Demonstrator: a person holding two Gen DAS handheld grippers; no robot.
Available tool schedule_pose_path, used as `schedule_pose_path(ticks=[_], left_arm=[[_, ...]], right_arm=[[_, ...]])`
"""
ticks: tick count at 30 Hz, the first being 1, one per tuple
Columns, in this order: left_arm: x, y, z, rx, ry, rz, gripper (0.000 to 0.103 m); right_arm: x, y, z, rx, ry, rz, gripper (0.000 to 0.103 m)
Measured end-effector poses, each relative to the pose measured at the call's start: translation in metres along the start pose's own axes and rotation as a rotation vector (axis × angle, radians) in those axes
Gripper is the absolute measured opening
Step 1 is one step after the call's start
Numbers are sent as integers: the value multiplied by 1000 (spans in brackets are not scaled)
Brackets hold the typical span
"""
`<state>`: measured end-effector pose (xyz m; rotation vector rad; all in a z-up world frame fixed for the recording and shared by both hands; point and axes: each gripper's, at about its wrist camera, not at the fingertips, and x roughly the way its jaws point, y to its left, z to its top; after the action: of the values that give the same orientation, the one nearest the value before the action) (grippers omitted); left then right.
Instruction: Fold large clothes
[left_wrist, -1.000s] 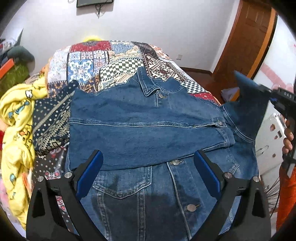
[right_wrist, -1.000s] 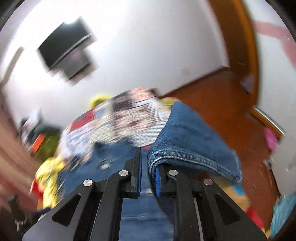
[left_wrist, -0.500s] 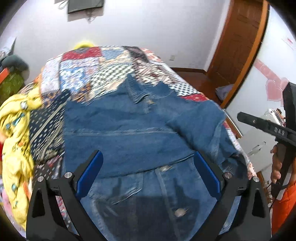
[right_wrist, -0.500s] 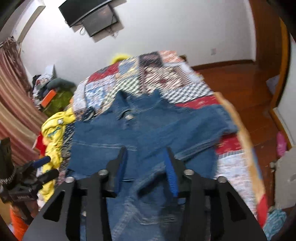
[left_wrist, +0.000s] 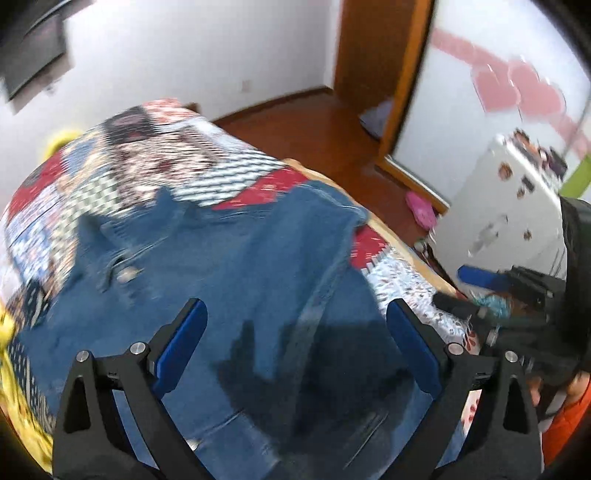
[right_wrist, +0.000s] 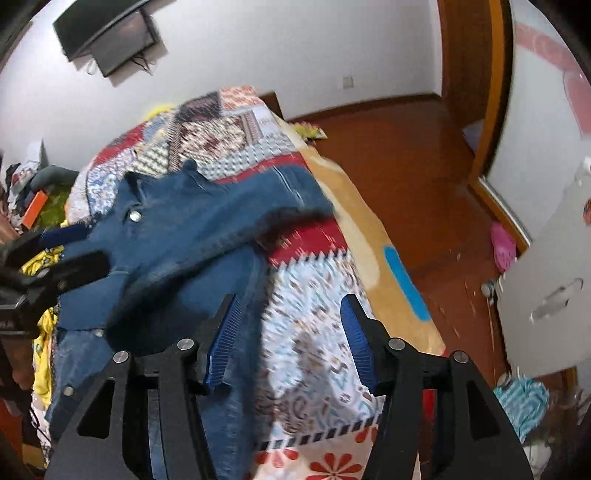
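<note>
On the patchwork bed (right_wrist: 325, 325) the denim jacket (left_wrist: 229, 280) lies flat, collar (right_wrist: 155, 184) toward the far wall, hem nearest, long axis front-to-back, one sleeve (right_wrist: 258, 206) crossed over the chest. Left gripper (left_wrist: 295, 343) hovers over the jacket, jaws wide, empty. Right gripper (right_wrist: 291, 336) straddles its rt edge, also wide, so prob. nearer that side for the next fold.

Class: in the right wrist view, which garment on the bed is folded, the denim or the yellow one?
The denim jacket: its sleeve is laid across its front. The yellow garment lies bunched at the bed's edge.
</note>
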<state>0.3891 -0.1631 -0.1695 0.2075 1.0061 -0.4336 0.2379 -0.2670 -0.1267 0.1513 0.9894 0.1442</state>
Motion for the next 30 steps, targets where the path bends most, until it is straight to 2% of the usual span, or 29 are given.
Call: schedule_pose_path(ticks=[1,3,5,7,8,9,11,13,15,17,19,20,25,27,30], left_arm=[[9,-7,3,23,11,4,98],[35,-21,13,71,50,31,84],[57,-27,20,97,89,34,80],[80,-28,28,79,121,52,74],[89,-26,31,62,137,49,66],[99,-23,33,43,158,33,64],[110,-21,35,34,169,34,53],[111,-20,35,32,161,10,49],[97,-16,34,22,129,-16,34],[81,-10,35,7,90,-35,25],[60,2,39,-30,49,-60,21],[45,10,41,-50,15,-51,11],[-35,55,48,-120,-154,-23,11],[-68,76,44,-142,-216,10,11],[-105,107,23,-176,-269,51,11]], right_arm=[[5,1,-2,2,9,0,52],[13,-1,-6,1,30,2,52],[19,-2,-11,-4,48,6,53],[26,-2,-15,-5,70,14,53],[27,-1,-16,-6,77,15,53],[29,0,-18,-9,80,20,53],[31,3,-20,-15,87,34,53],[34,4,-21,-17,96,35,53],[35,4,-20,-16,104,35,53],[31,4,-17,-13,94,58,53],[24,7,-11,-19,77,73,53],[22,9,-8,-24,68,78,53],[17,24,3,-55,46,115,61],[25,31,2,-75,67,100,61],[45,40,-5,-109,123,70,61]])
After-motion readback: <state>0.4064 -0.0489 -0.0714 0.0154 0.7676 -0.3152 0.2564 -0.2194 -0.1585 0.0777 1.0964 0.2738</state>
